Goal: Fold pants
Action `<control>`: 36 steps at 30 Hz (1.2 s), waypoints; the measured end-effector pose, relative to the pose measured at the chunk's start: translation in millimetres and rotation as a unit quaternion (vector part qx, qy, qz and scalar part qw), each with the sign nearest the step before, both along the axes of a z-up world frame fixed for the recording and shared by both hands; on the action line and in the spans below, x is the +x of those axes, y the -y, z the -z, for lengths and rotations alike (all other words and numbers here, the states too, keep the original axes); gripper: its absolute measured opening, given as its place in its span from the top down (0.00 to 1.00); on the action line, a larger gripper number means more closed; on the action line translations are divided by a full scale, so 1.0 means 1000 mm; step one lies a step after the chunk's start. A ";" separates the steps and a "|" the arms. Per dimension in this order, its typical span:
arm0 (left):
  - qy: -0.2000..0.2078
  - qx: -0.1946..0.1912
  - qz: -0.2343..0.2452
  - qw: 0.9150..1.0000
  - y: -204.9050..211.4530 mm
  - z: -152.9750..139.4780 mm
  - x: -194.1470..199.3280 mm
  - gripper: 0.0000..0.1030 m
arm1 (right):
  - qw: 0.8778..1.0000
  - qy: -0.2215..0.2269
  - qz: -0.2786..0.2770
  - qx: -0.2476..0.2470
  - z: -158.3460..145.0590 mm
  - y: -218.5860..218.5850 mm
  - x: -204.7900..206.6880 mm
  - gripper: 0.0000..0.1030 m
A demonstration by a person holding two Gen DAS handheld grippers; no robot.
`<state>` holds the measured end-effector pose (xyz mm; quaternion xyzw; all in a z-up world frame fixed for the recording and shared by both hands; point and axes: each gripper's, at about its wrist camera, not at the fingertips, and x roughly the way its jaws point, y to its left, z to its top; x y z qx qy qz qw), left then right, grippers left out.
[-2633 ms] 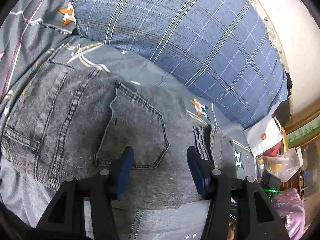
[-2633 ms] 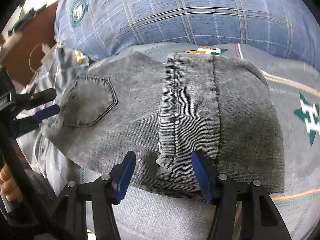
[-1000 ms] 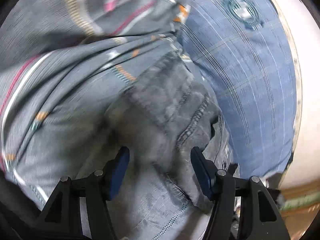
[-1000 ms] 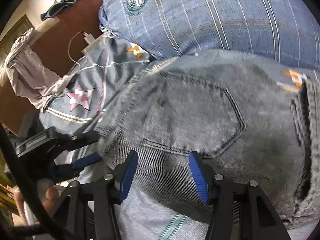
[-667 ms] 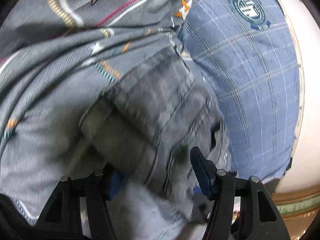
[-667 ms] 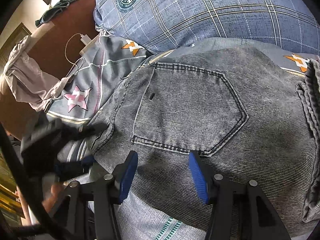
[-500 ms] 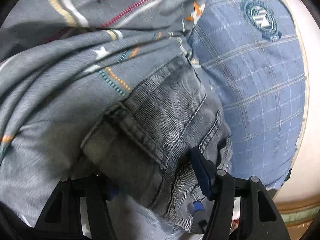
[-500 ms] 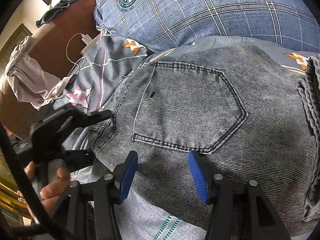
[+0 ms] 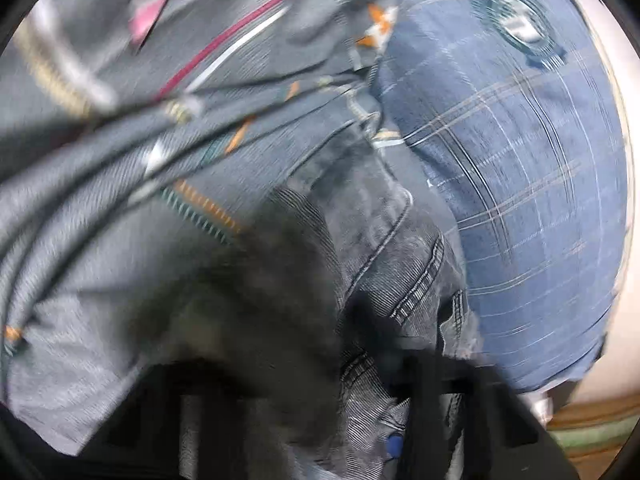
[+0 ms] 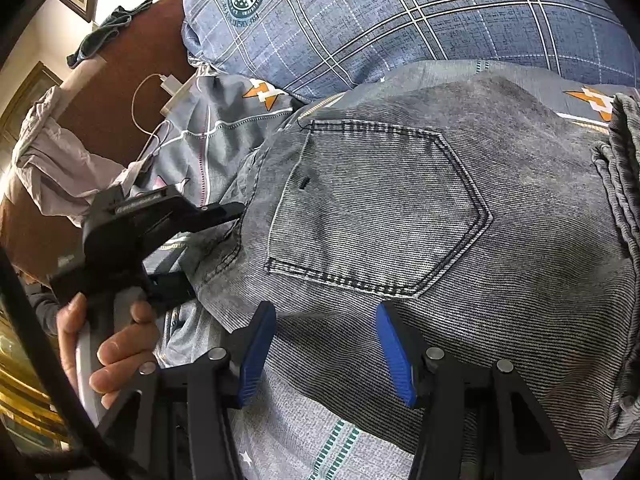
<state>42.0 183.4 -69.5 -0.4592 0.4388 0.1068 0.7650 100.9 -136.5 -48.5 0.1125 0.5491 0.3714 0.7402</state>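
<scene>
While already doubled into a compact bundle, pants [image 10: 440, 240] on the bed [image 10: 304, 432], back pocket [image 10: 372, 208] facing up, just in front of a blue plaid pillow [image 10: 400, 12]. Hem ends stacked along the right edge of the bundle in the right wrist view, so legs look folded over at least once; judged well along, with perhaps one more fold or a final tidy-up left.

Right gripper [image 10: 326, 354] hovering over the near edge of the denim, blue fingers [image 10: 256, 356] spread apart and holding nothing.

Left gripper [image 10: 192, 248] at the waistband corner on the far left of the bundle, cloth lying between its fingers; left wrist view badly blurred, with denim [image 9: 372, 280] bunched right up against the lens. Whether closed on the cloth cannot be told for sure, though a grip on the waistband edge seems likely.

Probably in hand: lifting the waistband end to carry it across toward the hem side. Thick denim, likely to hold a crease but heavy enough to slip from a shallow pinch.

Phone charger and cable [image 10: 160, 92] on the bed by the wooden headboard [image 10: 120, 80], well clear.
</scene>
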 end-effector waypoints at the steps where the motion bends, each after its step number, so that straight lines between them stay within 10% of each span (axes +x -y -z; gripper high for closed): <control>1: 0.013 0.017 0.008 1.000 0.003 -0.008 0.000 0.83 | 1.000 0.000 0.000 0.000 0.000 0.000 -0.001 0.47; 13: 0.061 0.016 0.009 0.998 0.000 -0.018 -0.017 0.86 | 1.000 -0.007 -0.004 0.007 0.001 -0.002 -0.001 0.47; 19: 0.138 0.141 0.095 0.976 0.052 -0.094 -0.015 0.87 | 0.998 -0.015 0.021 0.064 -0.043 0.026 0.009 0.44; 25: 0.160 0.152 0.138 0.966 0.081 -0.117 -0.014 0.88 | 0.999 -0.026 -0.013 -0.029 -0.016 0.014 0.011 0.67; 29: 0.177 0.178 0.170 0.953 0.106 -0.132 -0.017 0.88 | 0.998 -0.052 0.008 0.021 -0.017 0.028 0.019 0.67; 34: 0.191 0.225 0.229 0.928 0.162 -0.150 -0.014 0.88 | 0.996 -0.021 0.062 0.056 -0.069 0.101 0.046 0.26; 36: 0.195 0.244 0.261 0.913 0.194 -0.155 -0.008 0.88 | 0.992 -0.035 0.090 0.077 -0.071 0.138 0.058 0.25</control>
